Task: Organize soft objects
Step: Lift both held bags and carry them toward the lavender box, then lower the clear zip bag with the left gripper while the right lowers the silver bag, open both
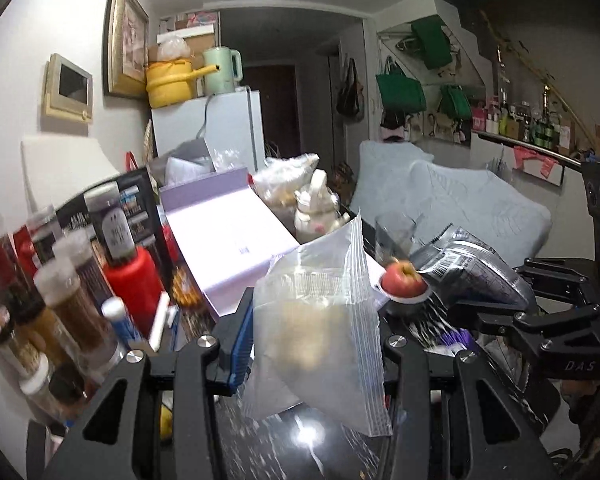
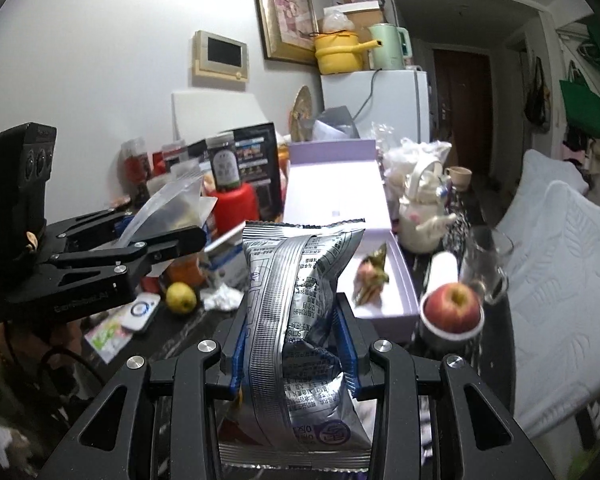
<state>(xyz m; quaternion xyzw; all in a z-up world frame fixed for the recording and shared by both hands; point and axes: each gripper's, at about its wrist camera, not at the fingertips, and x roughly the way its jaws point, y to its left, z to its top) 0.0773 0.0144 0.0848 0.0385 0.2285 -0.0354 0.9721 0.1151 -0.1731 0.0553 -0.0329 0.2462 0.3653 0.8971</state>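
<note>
A clear zip-lock bag (image 1: 316, 320) with something pale yellow inside hangs above the dark table, and my left gripper (image 1: 312, 340) is shut on it. My right gripper (image 2: 294, 344) is shut on a silver foil snack packet (image 2: 296, 300), which stands upright between its blue pads (image 2: 236, 344). In the right wrist view the left gripper (image 2: 160, 236) shows at the left with the zip-lock bag (image 2: 168, 208) in it. In the left wrist view the right gripper (image 1: 500, 308) and the snack packet (image 1: 472, 272) show at the right. An open lavender box (image 2: 332, 188) lies ahead of both.
A red apple (image 2: 454, 304) sits in a white bowl beside a glass mug (image 2: 486, 264) and a white teapot (image 2: 420, 216). Spice jars (image 1: 68, 300), a red-capped bottle (image 2: 236, 200) and a yellow-green fruit (image 2: 180, 296) crowd the left. A pale cushioned sofa (image 2: 560, 248) borders the right.
</note>
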